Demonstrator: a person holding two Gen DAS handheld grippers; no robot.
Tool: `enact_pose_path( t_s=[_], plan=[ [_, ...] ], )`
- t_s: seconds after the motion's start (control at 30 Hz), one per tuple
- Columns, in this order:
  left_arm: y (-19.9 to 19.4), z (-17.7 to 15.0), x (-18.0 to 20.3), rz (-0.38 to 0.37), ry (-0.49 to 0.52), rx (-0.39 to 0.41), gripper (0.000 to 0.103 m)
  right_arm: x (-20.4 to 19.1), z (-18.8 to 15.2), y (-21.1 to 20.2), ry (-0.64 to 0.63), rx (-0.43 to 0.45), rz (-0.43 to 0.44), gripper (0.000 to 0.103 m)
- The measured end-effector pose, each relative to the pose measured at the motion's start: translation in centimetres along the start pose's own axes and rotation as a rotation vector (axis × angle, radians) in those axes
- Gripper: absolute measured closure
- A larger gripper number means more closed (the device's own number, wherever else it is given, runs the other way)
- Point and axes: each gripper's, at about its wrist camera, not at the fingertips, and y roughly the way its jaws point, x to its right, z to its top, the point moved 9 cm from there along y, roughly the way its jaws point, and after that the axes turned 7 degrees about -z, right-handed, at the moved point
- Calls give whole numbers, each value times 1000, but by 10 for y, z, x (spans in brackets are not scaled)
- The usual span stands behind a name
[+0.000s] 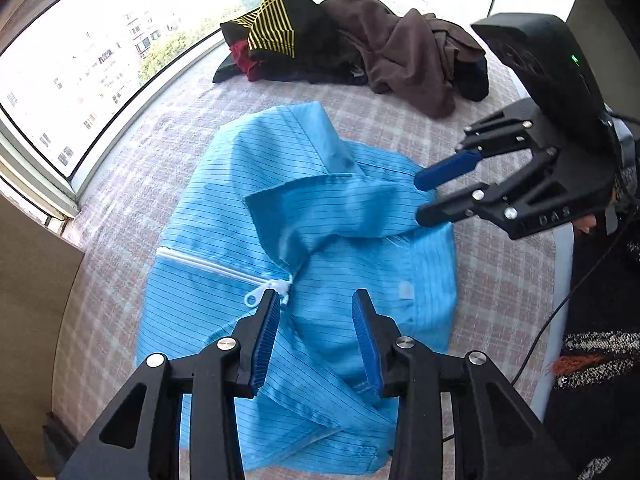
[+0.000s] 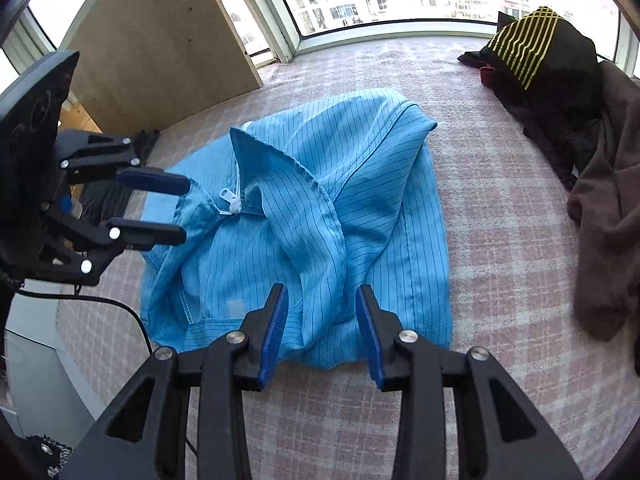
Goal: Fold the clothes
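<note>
Garment status: blue striped jacket [image 2: 320,216] lies partly folded and rumpled mid-blanket [image 2: 500,240], both the left gripper [image 1: 316,332] and right gripper [image 2: 322,328] empty with jaws apart, unfolded pile [image 1: 360,44] at 12 o'clock.

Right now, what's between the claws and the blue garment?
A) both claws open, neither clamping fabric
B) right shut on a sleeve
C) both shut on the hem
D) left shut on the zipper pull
A: left claw and right claw both show wide gaps over the blue garment, no fabric pinched.

left gripper [image 1: 316,300] black, blue ribbed pads | right gripper [image 2: 322,296] same, silver screws, black cable
</note>
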Motion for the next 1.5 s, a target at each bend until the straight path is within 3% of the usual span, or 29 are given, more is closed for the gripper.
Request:
enact_pose_path(
  t_s=[0.13,0.27,0.33,0.4,0.43,0.47,0.53,0.7,0.93,1.1,1.2,1.23,1.27,1.33,1.4,1.5],
  plan=[
    [28,11,-24,-100,-51,-75,67,-5,-6,0,-39,15,-44,68],
    [33,27,-18,-146,9,-88,69,-9,-11,6,-91,21,-92,68],
    [32,30,-11,-159,41,-100,91,-10,-14,15,-113,5,-113,68],
    [32,30,-8,-167,53,-111,93,-8,-16,22,-117,-15,-108,69],
    [32,34,-7,-181,53,-119,95,-5,-17,23,-111,-21,-97,75],
    [31,33,-8,-188,57,-122,97,-2,-18,23,-106,-25,-99,88],
    [29,32,-10,-208,60,-128,102,5,-17,20,-103,-22,-101,94],
    [19,33,-16,-276,45,-141,102,7,-17,16,-124,-32,-91,96],
    [26,41,-42,-383,-51,-211,102,-1,-26,25,-168,-60,-80,98],
    [28,44,-58,-247,-11,-231,103,5,-21,-2,-197,-80,-37,92],
    [11,36,-50,-160,10,-176,99,13,15,-33,-218,17,-23,74],
    [5,32,-42,-144,12,-151,98,12,30,-38,-248,44,-19,59],
    [-1,28,-32,-128,16,-126,98,8,44,-38,-289,62,-6,52],
    [-8,19,-14,-72,11,-82,97,-4,70,-31,-374,77,39,52],
    [-10,11,6,13,15,-55,92,-15,91,-11,-465,55,61,52],
    [3,7,54,96,47,-24,89,-34,101,25,-566,-95,163,52]
  ],
)
